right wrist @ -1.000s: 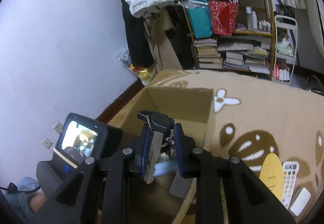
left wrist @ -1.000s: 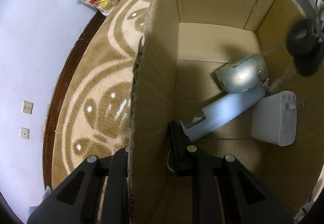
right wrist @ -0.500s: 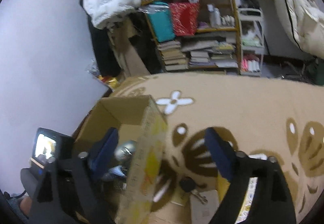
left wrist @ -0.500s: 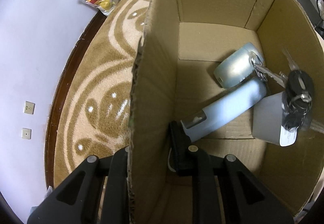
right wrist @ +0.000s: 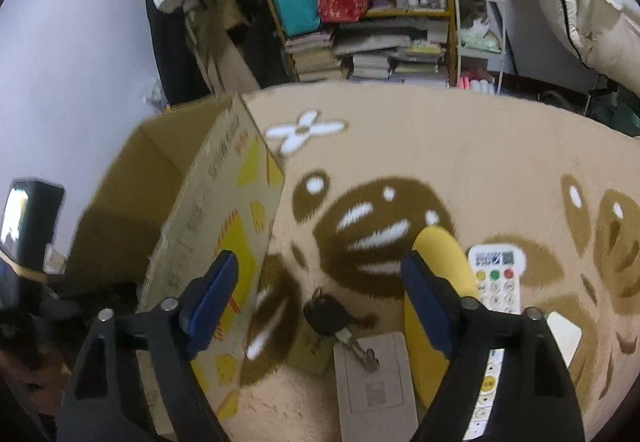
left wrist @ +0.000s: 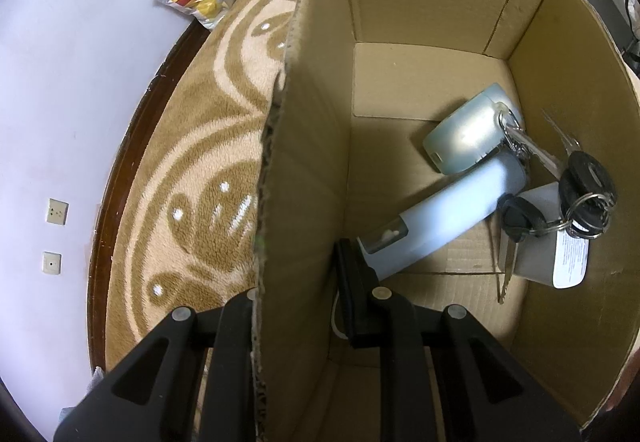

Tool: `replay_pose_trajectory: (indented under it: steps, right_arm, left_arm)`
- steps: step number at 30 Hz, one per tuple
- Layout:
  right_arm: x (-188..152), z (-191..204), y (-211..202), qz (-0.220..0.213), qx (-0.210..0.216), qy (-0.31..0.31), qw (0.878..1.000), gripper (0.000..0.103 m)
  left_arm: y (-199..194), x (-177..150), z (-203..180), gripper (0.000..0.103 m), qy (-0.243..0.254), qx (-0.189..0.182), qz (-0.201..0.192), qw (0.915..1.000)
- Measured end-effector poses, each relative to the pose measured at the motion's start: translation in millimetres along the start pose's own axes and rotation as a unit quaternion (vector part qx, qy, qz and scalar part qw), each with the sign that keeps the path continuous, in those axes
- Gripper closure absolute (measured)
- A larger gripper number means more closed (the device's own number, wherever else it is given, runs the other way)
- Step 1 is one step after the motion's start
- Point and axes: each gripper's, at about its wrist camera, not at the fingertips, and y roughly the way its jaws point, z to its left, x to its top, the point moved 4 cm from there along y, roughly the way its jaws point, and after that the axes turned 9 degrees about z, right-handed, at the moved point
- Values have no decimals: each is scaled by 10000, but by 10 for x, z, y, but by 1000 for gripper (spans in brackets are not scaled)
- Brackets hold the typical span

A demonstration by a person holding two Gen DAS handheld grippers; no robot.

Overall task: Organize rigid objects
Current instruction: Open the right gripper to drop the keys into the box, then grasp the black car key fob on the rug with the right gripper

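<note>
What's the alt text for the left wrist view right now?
The left hand-held gripper is shut on the near wall of an open cardboard box standing on a patterned rug. Inside lie a pale blue tube-shaped item, a rounded silvery case, a white block and a key bunch.

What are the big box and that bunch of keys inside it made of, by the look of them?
The box looks like plain brown corrugated cardboard: matte, with a ragged fluted top edge and fold creases. The keys seem metal with black, probably plastic heads: shiny silver blades and rings, dull dark grips.
</note>
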Motion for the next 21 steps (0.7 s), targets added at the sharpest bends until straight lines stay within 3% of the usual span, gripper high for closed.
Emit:
replay_pose_trajectory:
  steps: [10,14,15,16,17,21]
  right_arm:
    - [-269,2,443,725,71,-64,9973,45]
    - [-299,13,491,716,-8,-25,9974,47]
    - [-302,13,491,716,0,-5,9974,54]
    - [-312,17,497,737,-34,-16,9973,68]
    - [-331,24,505,770,-131,-51,9969,72]
    - [-317,6,489,721,-168,-64,9972,72]
  left_arm:
    - [32,-4,40,84,-38,-62,77,9999]
    - [39,1,50,84,-21,-47,78,10000]
    - [46,0,57,84,-14,-51,77,10000]
    - [52,1,63,84,-13,-60,78,10000]
    - [57,6,60,84,-17,-70,89,9999]
    - [80,15,76,84,-52,-107,123,9999]
